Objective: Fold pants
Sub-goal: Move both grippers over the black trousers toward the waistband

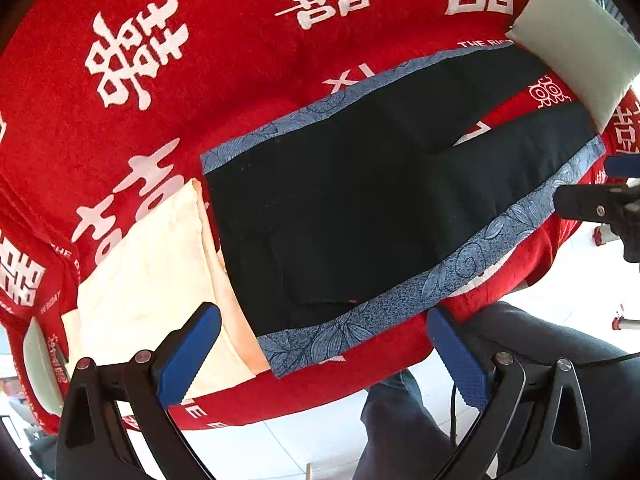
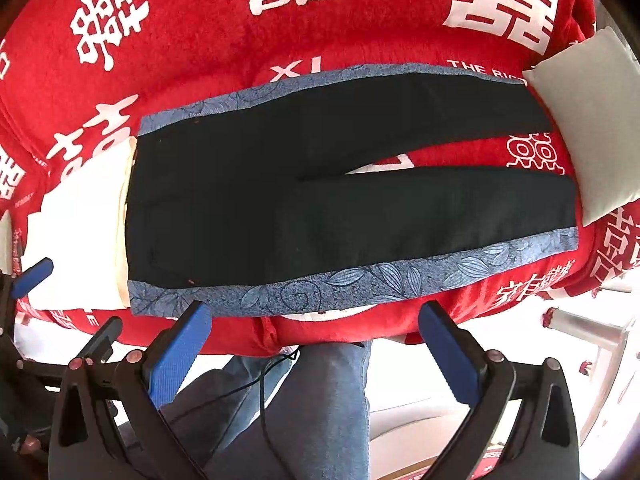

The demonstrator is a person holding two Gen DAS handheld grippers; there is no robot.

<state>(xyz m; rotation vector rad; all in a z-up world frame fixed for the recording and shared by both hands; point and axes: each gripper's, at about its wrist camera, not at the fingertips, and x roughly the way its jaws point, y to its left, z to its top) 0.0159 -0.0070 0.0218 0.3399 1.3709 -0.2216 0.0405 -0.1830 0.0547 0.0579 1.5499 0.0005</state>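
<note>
At the far left, a cream cloth lies flat on the red blanket, which is printed with big white characters and covers the whole work surface. The waist end of the pants overlaps the right edge of that cloth. The pants are black with a blue leaf-patterned stripe down each outer side, and they lie spread flat and unfolded, waist to the left, both legs running off to the right. The legs part into a narrow V that shows the red blanket between them. At the far right the leg ends reach a white pillow, with the upper leg running under or against its edge.

The left gripper hangs over the near edge of the blanket with its blue-padded fingers spread wide and nothing between them. It is just short of the waist corner of the pants, near the lower striped side, not touching the fabric.

In the right wrist view the same pants lie across the blanket, cloth at left, pillow at right. The right gripper is also spread wide and holding nothing, sitting just off the near edge of the blanket below the middle of the lower striped side, close to the pants but apart from them. Below it are the person's legs in jeans.
</note>
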